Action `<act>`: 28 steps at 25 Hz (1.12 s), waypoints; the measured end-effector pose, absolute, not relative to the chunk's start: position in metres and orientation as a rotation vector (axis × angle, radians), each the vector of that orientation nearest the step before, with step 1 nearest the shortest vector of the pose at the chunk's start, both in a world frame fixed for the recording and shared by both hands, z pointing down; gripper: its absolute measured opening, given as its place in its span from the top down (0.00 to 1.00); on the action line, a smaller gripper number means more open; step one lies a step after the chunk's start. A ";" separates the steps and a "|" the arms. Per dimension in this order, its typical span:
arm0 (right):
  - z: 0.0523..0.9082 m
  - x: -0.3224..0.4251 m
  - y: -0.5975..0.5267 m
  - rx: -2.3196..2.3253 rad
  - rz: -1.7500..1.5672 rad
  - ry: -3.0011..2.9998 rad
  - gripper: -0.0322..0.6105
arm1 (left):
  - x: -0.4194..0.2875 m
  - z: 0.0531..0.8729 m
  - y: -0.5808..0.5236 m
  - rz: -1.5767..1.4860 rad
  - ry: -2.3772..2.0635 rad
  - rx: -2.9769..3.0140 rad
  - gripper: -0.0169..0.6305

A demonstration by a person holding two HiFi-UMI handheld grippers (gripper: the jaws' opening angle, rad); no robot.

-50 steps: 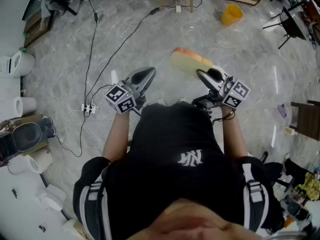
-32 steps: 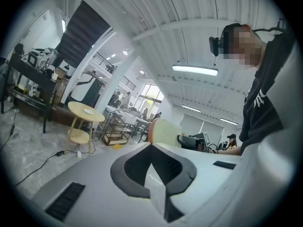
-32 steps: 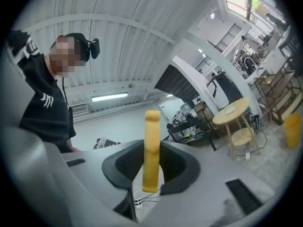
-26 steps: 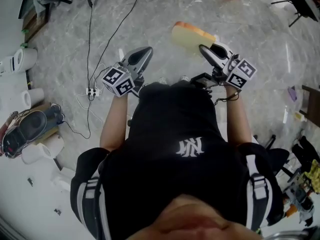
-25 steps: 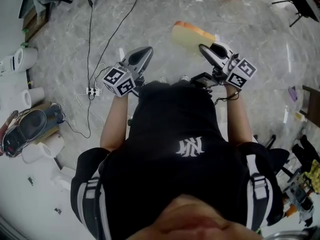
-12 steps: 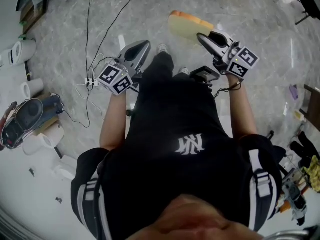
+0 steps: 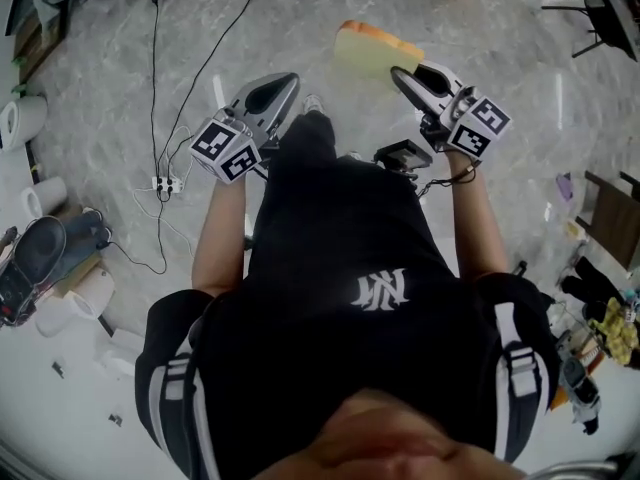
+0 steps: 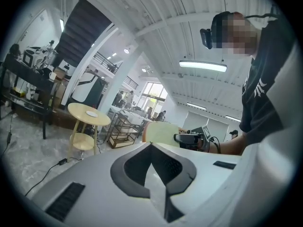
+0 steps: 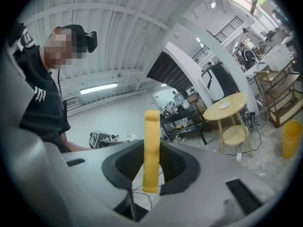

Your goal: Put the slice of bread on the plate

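The right tool [image 7: 400, 72] clamps the slice of bread [image 7: 372, 48] on edge, long axis pointing far-left; left tool [image 7: 286, 80] clenched, empty

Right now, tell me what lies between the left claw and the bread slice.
Nothing but marble floor between left claw and bread slice, per head view.

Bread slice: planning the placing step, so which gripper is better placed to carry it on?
Right. The right gripper is shut on the bread slice; the left gripper is shut with nothing between its jaws.
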State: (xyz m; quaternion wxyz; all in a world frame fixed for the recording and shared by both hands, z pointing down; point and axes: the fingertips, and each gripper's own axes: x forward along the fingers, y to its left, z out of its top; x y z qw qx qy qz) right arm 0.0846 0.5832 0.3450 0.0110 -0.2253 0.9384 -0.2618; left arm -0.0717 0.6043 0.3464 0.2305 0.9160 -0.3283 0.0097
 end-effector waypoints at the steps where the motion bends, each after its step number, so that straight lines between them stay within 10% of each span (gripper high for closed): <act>1: 0.342 0.080 0.575 -0.713 -0.814 2.931 0.81 | -0.076 0.345 0.595 0.021 -0.897 2.524 0.95; 28: 0.346 0.089 0.219 -0.820 -0.789 2.853 0.81 | -0.071 0.372 0.247 0.017 -0.806 2.486 0.95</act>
